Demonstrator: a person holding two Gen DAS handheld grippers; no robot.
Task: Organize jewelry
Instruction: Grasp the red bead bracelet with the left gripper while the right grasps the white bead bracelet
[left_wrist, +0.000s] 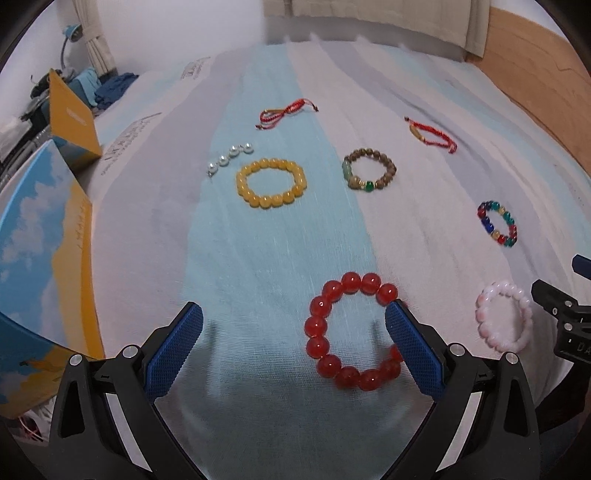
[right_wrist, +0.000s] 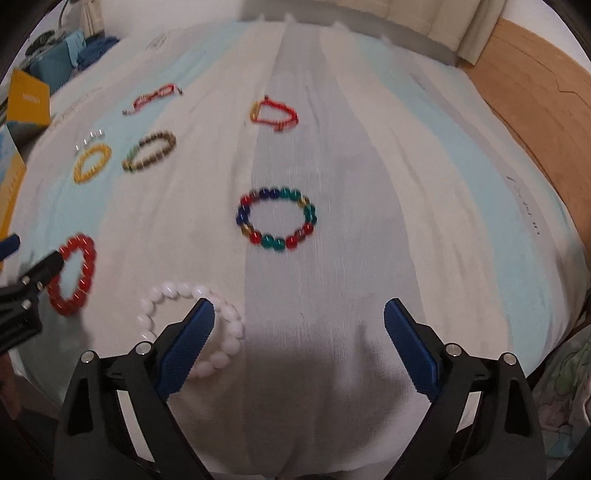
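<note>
My left claw (left_wrist: 293, 338) stands wide over the striped bed cover (left_wrist: 258, 258), holding nothing; its right pad (left_wrist: 413, 350) crosses the right side of the red bead bracelet (left_wrist: 351, 330), though I cannot tell if it touches. My right claw (right_wrist: 299, 341) is spread wide too and empty, its left pad (right_wrist: 188, 347) lying over the white bead bracelet (right_wrist: 192, 325), which sits just right of the red one. Beyond the red bracelet and further right lies the multicoloured bracelet (right_wrist: 276, 218). Farther behind the red bracelet are the yellow bead bracelet (left_wrist: 271, 182), a short pearl strand (left_wrist: 229, 159) at its left, and the brown bead bracelet (left_wrist: 370, 170). Farthest back lie two red cord bracelets (left_wrist: 286, 112), well apart. Left of the red bracelet stands a sky-printed box (left_wrist: 44, 258).
</note>
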